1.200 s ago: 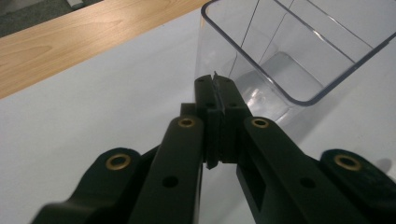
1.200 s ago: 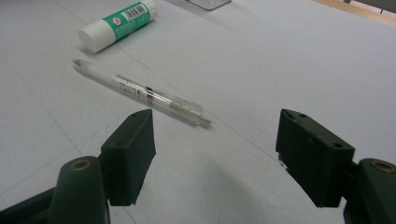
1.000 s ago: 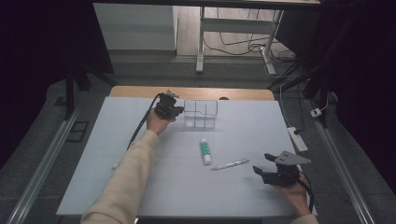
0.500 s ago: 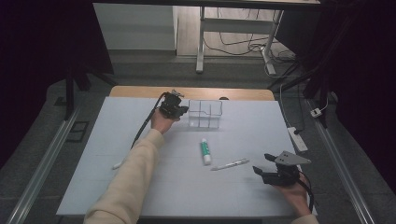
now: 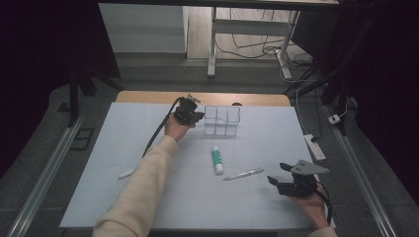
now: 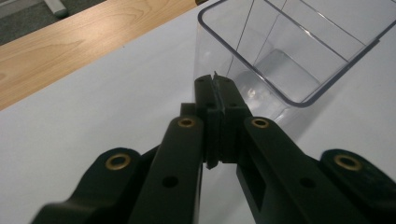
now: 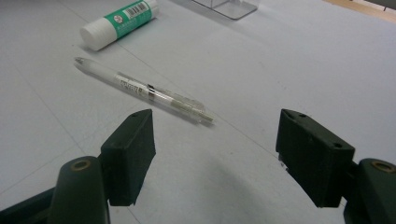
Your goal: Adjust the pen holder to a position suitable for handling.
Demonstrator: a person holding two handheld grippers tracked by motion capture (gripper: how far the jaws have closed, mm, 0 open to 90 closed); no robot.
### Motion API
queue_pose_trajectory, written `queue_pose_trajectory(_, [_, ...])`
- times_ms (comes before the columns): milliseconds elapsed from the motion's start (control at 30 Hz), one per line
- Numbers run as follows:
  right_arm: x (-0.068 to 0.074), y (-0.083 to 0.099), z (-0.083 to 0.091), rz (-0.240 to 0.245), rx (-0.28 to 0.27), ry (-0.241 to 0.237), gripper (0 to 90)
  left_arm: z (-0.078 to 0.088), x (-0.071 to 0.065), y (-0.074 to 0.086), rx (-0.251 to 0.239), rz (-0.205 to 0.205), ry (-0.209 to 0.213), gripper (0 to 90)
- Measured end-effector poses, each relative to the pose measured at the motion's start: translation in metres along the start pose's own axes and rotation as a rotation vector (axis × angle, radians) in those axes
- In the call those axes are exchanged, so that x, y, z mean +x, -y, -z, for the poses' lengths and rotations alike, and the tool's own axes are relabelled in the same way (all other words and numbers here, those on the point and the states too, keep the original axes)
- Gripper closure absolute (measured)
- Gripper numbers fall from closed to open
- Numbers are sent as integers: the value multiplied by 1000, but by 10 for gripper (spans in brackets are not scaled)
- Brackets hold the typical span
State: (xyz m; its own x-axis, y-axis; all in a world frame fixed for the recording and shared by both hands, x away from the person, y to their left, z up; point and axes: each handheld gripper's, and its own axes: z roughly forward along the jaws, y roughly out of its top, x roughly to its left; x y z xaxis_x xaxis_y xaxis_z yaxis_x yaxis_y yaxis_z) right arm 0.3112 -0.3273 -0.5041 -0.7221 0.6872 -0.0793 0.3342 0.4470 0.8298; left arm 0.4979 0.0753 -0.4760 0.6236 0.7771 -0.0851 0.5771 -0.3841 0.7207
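- Clear plastic organizer (image 5: 222, 120) is looking light, rigid and slippery; left gripper (image 6: 218, 88) fingers are clenching its thin wall, the sensible hold.
- Right gripper (image 7: 215, 140) fingers are resting released near the pen (image 7: 142, 89) on the desk (image 5: 148, 197).

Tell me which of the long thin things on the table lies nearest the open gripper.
The clear pen, just ahead of the right gripper; the green-labelled glue stick lies beyond it.

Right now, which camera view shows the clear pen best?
The right gripper view: the clear pen lies close, ahead of the open right tongs, with its printed band visible. In the high view it is a thin pale stick beside the glue stick.
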Motion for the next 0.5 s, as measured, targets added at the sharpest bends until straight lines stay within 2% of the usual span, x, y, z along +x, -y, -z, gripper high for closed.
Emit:
queue_pose_trajectory(200, [0, 1, 1, 4, 1, -1, 277, 8, 4, 1, -9, 3, 0, 890])
queue_pose_trajectory(367, [0, 2, 2, -4, -2, 4, 277, 26, 8, 5, -32, -7, -2, 890])
queue_pose_trajectory(500, [0, 2, 2, -3, -1, 8, 278, 42, 5, 11, -57, -21, 4, 890])
